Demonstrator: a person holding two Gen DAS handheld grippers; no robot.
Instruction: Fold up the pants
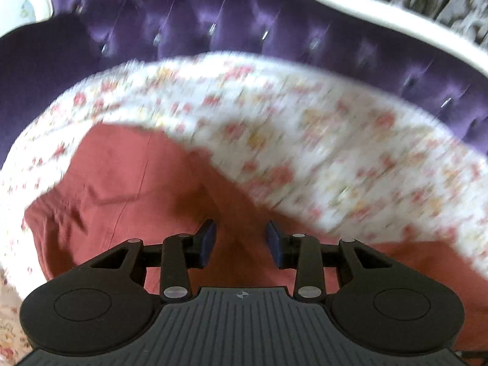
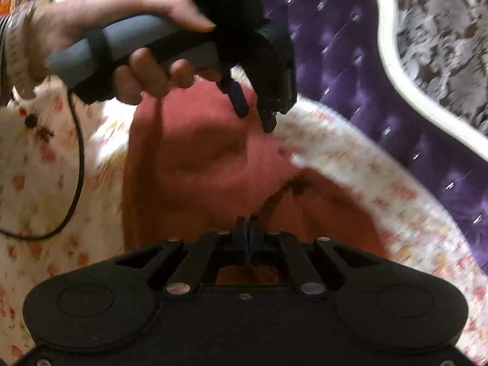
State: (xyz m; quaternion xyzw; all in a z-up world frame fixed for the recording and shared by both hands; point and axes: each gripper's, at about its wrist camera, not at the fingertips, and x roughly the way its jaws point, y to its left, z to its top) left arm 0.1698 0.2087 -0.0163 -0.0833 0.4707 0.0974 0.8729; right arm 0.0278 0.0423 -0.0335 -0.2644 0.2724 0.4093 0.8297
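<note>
In the left wrist view, the left tool (image 1: pixel 241 245) is seen at six o'clock with its blue pads (image 1: pixel 208 241) held apart; red cloth lies in the gap, but the pads are not seen pressing on it, so the tool is read as released. The red pants (image 1: pixel 128 183) are spread beneath it, from nine o'clock across the middle, on a white flowered sheet (image 1: pixel 305 128) covering the bed. Farther off, from ten to three o'clock, a tufted purple headboard (image 1: pixel 213 15) with a pale frame is shown. In the right wrist view, the right tool (image 2: pixel 247 231) is seen at six o'clock with its fingers drawn almost together; whether a fold of the pants (image 2: pixel 198 152) is pinched between them cannot be told through the blur. Beyond it, the pants are laid toward twelve o'clock on the sheet (image 2: pixel 39 183). At eleven o'clock, a hand (image 2: pixel 91 30) is wrapped round the grey handle of the left tool (image 2: pixel 253 116), which is poised over the cloth. The headboard (image 2: pixel 350 76) is seen at two o'clock.
</note>
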